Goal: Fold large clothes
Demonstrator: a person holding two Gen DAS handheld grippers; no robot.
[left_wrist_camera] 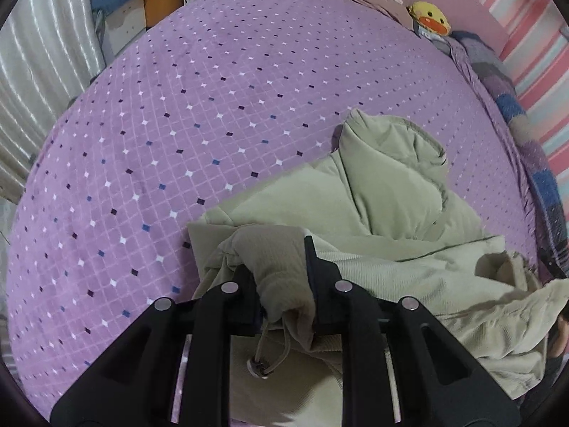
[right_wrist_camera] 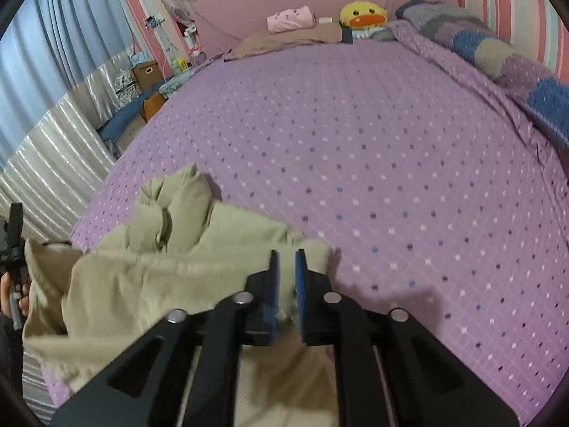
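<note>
A large beige-green jacket (left_wrist_camera: 391, 213) lies bunched on the purple dotted bedspread (left_wrist_camera: 213, 106) near the bed's front edge. My left gripper (left_wrist_camera: 281, 259) is shut on a thick fold of the jacket's hem; a drawstring with a toggle (left_wrist_camera: 259, 370) hangs below it. In the right wrist view the jacket (right_wrist_camera: 177, 256) spreads to the left. My right gripper (right_wrist_camera: 287, 256) is shut on a thin edge of the jacket, its blue pads (right_wrist_camera: 274, 284) nearly together. The left gripper's hand shows at the far left (right_wrist_camera: 14, 277).
A yellow duck plush (right_wrist_camera: 362, 16), a pink rolled cloth (right_wrist_camera: 291, 17) and a brown pillow (right_wrist_camera: 284, 41) lie at the pink headboard. A folded patchwork blanket (right_wrist_camera: 498, 60) runs along the right side. Curtains and boxes stand left of the bed (right_wrist_camera: 145, 74).
</note>
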